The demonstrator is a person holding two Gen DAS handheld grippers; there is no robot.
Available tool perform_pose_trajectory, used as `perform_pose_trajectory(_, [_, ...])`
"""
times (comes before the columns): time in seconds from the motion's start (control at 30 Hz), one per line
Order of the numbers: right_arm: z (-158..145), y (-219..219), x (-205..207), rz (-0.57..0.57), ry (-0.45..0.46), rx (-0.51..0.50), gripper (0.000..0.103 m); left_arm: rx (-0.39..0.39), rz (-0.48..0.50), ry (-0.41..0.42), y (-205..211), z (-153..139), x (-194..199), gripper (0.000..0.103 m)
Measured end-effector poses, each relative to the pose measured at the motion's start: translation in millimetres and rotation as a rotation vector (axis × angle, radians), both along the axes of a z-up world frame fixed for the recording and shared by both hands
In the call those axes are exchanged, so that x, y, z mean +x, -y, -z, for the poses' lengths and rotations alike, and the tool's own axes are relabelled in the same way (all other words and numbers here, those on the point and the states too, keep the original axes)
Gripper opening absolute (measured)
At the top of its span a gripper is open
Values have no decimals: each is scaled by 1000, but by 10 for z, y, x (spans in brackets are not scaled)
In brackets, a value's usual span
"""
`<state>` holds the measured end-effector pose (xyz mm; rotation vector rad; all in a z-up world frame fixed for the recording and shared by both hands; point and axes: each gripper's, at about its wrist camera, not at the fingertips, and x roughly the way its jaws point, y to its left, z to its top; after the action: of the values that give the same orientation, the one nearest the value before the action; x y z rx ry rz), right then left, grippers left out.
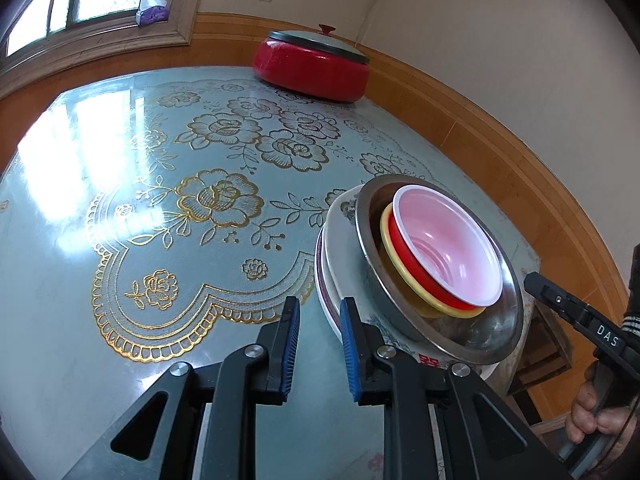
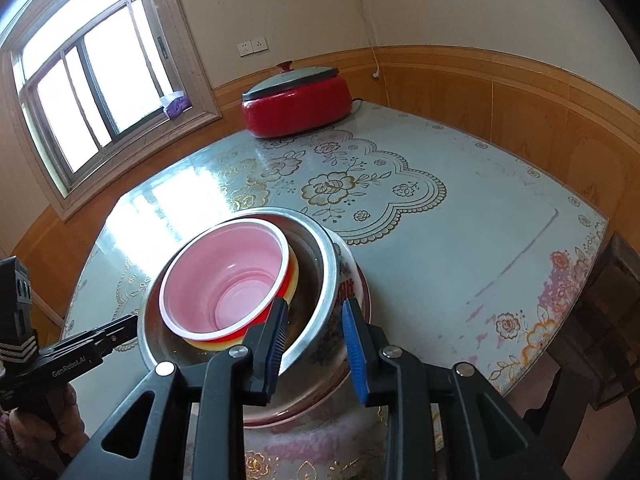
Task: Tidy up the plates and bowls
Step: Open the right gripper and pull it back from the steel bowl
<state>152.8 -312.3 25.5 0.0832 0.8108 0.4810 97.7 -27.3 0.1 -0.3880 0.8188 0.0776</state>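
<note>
A stack stands on the table: a red bowl with a pink inside sits in a yellow bowl, inside a steel bowl, on white patterned plates. My left gripper is open and empty, just left of the plates' rim. My right gripper is open, its jaws on either side of the steel bowl's near rim, not closed on it. The right gripper's body shows in the left wrist view, the left one's in the right wrist view.
A red electric pot with a grey lid stands at the table's far edge by the wall. The table has a glossy blue floral cover. A dark wooden stool stands beside the table.
</note>
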Motion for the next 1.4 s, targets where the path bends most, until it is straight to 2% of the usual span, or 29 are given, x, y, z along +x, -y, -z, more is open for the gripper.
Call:
perform_pose_trajectory(0.1, [44, 47, -104, 2, -23, -9, 28, -1, 11, 3, 0, 21, -60, 28])
perform_pose_trajectory(0.3, [262, -6, -261, -35, -113, -23, 28, 9, 39, -6, 83, 79, -156, 28])
perform_pose_trajectory(0.47, [368, -57, -257, -79, -148, 20, 30, 29, 62, -4, 203, 78, -186, 28])
perform_pose_trajectory(0.63, [384, -140, -215, -88, -107, -22, 30, 66, 52, -32, 310, 108, -139, 26])
perform_pose_trajectory(0.77, [401, -78, -137, -108, -119, -1, 30, 71, 27, -50, 320, 124, -147, 26])
perform_pose_trajectory(0.93, [391, -94, -81, -115, -117, -35, 30, 87, 1, -69, 440, 140, -187, 26])
perform_pose_trajectory(1.33, [333, -121, -154, -164, -62, -107, 35, 82, -131, -98, 646, 148, -543, 41])
perform_pose_trajectory(1.4, [320, -110, -202, -152, -51, -118, 36, 85, -137, -95, 653, 145, -601, 46])
